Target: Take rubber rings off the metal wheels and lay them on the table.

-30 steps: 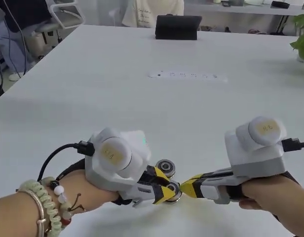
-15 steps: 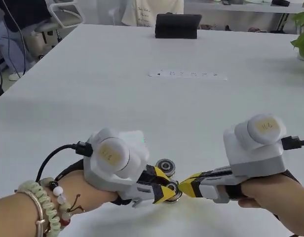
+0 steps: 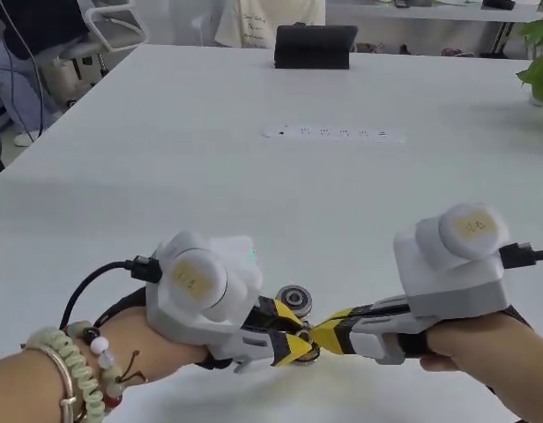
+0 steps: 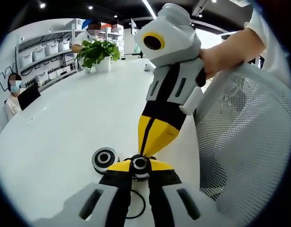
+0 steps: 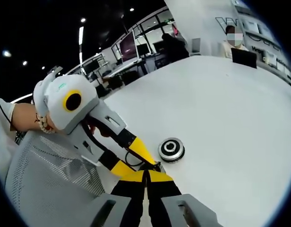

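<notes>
Yellow-tipped jaws of the left gripper [image 3: 300, 342] are clamped on a metal wheel [image 4: 140, 164] at the near edge of the white table [image 3: 254, 176]. The right gripper [image 5: 148, 172], its jaws pressed together, is set tip-first against that wheel. A second wheel [image 3: 294, 298] lies flat just beyond, and a thin black loop [image 4: 145, 205] is seen beneath the left gripper.

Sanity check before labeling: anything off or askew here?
Nothing stands out. Left gripper clamps a wheel, right gripper tips meet it; second wheel lies flat beside, loose ring on the table.
</notes>
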A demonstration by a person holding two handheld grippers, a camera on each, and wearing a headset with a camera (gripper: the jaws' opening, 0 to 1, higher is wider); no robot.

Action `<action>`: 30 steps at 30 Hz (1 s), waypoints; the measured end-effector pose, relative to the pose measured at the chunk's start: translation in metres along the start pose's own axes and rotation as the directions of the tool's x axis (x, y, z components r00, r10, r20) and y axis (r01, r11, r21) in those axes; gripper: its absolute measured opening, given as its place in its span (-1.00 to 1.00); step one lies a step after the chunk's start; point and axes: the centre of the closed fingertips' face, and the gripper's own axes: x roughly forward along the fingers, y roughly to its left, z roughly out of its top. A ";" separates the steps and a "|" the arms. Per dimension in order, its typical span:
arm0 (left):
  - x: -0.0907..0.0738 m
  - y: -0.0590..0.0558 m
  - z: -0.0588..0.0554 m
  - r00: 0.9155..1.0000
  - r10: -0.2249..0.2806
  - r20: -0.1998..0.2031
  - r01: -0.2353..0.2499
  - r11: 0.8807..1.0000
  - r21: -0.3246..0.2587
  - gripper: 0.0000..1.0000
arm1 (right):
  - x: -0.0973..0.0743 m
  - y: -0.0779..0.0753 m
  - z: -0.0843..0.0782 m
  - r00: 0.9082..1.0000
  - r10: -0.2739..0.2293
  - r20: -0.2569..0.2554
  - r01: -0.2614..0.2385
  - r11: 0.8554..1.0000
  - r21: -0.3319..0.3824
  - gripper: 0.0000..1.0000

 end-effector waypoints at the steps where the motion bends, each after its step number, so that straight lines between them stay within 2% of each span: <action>1: 0.000 0.000 0.000 1.000 0.000 0.000 0.000 1.000 -0.001 -0.85 | 0.000 0.000 0.003 1.000 -0.010 0.014 0.010 1.000 -0.006 -1.00; 2: 0.000 0.000 0.000 1.000 0.000 0.000 0.000 1.000 -0.001 -0.85 | 0.000 -0.004 0.001 0.999 -0.042 -0.012 0.042 0.997 -0.070 -1.00; 3: 0.000 0.000 0.000 1.000 0.001 0.001 -0.001 1.000 -0.003 -0.85 | 0.002 -0.002 0.001 0.999 -0.044 -0.011 0.043 0.996 -0.078 -1.00; 7: 0.000 0.000 0.000 1.000 0.001 0.006 -0.001 1.000 -0.004 -0.85 | 0.000 -0.006 0.001 0.999 -0.043 -0.006 0.043 0.998 -0.046 -1.00; 10: 0.000 0.000 0.000 1.000 0.005 0.005 -0.005 1.000 -0.011 -0.85 | -0.001 -0.015 -0.003 0.997 -0.080 -0.019 0.080 0.997 -0.007 -1.00; 23: 0.000 -0.001 0.001 1.000 -0.011 -0.020 0.011 0.999 -0.030 -0.82 | -0.001 -0.021 -0.009 0.993 -0.108 -0.047 0.108 0.994 0.000 -1.00; 27: -0.001 -0.004 0.002 1.000 -0.016 -0.027 0.017 0.999 0.037 -0.76 | -0.002 -0.021 -0.007 0.994 -0.103 -0.040 0.103 0.995 0.010 -1.00; 30: -0.002 -0.005 0.004 0.999 -0.024 -0.027 0.025 0.999 0.042 -0.73 | -0.002 -0.022 -0.008 0.994 -0.103 -0.040 0.104 0.994 0.016 -1.00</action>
